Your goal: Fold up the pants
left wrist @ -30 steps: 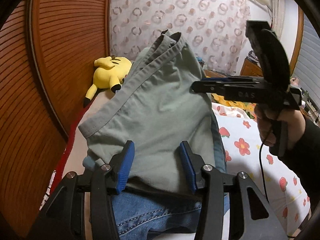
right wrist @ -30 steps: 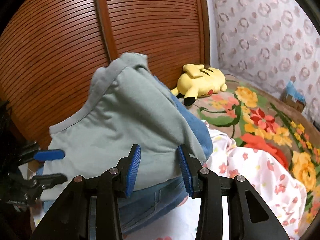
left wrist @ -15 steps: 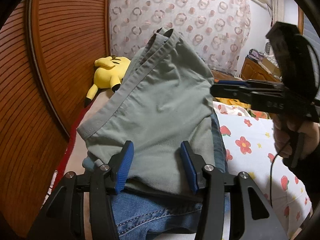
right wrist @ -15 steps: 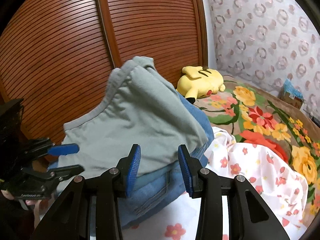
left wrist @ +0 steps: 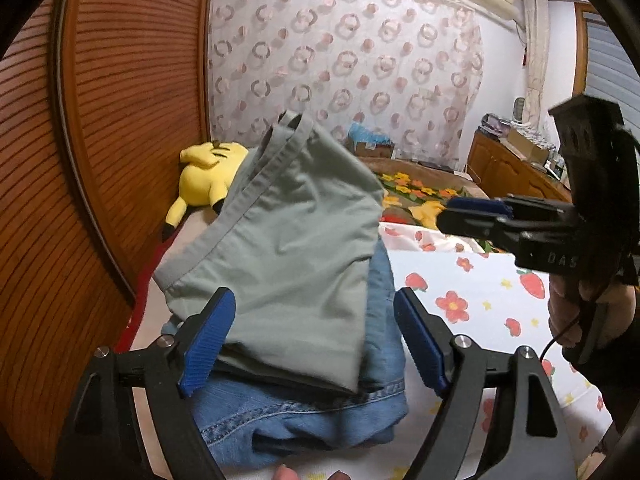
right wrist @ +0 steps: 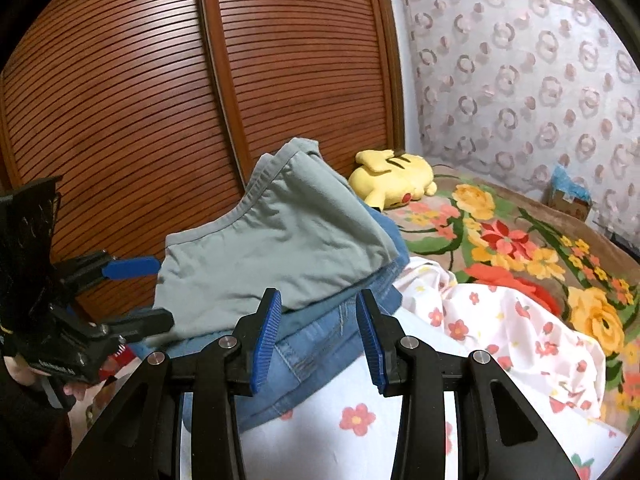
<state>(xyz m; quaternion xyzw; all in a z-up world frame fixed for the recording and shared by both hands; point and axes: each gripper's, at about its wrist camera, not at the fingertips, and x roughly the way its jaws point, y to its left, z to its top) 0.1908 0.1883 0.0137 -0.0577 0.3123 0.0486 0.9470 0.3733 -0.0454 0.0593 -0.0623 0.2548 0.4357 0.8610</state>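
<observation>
Grey-green pants [left wrist: 288,248], folded into a thick wedge with the hemmed edge up, sit on top of folded blue jeans [left wrist: 304,412] at the wardrobe-side edge of the bed [left wrist: 472,312], long axis running from the near edge toward the yellow plush [left wrist: 208,172]. Left gripper [left wrist: 316,344] jaws released wide either side of the stack, not pinching; right gripper [right wrist: 318,336] jaws also parted, off the cloth at the jeans' side. Lower folds hidden under the top layer, jeans' near end cut off by gripper bodies.
</observation>
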